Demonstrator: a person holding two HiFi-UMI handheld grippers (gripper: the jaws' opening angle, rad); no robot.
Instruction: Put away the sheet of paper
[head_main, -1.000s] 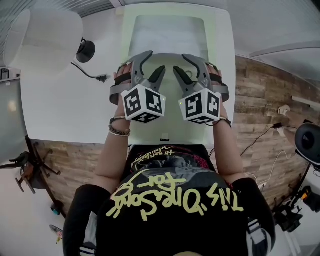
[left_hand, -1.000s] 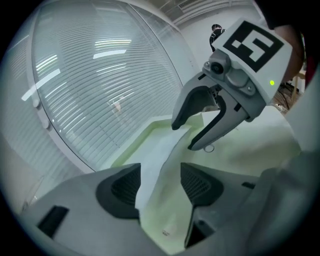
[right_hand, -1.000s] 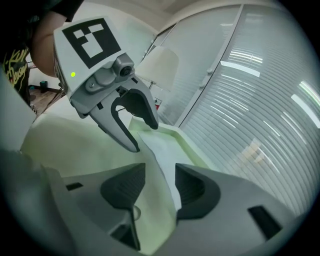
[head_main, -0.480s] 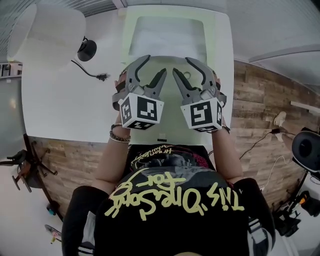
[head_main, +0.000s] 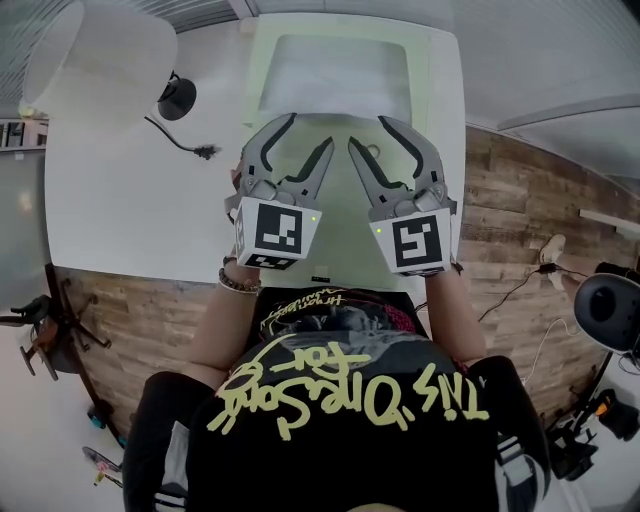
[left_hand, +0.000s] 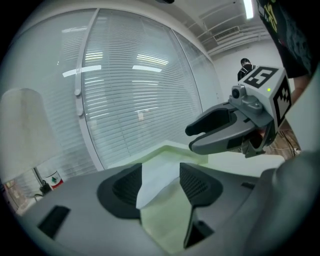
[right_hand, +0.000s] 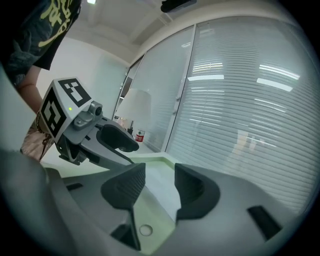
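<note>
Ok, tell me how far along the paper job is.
Done: nothing yet; the sheet of paper lies flat at the far end of the green mat. In hand: the left gripper and right gripper hover short of it, jaws apart, both empty. Left: grip the sheet, lift it and put it away; where it goes isn't shown.

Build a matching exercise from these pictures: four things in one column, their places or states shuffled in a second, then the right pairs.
Things
1. sheet of paper
2. left tongs
3. right tongs
4. black round base

Places or states
A. on the white table, left of the green mat
B. open, over the mat's right side
C. lying at the mat's far end
D. open, over the mat's left side

Pairs: 1-C, 2-D, 3-B, 4-A
</note>
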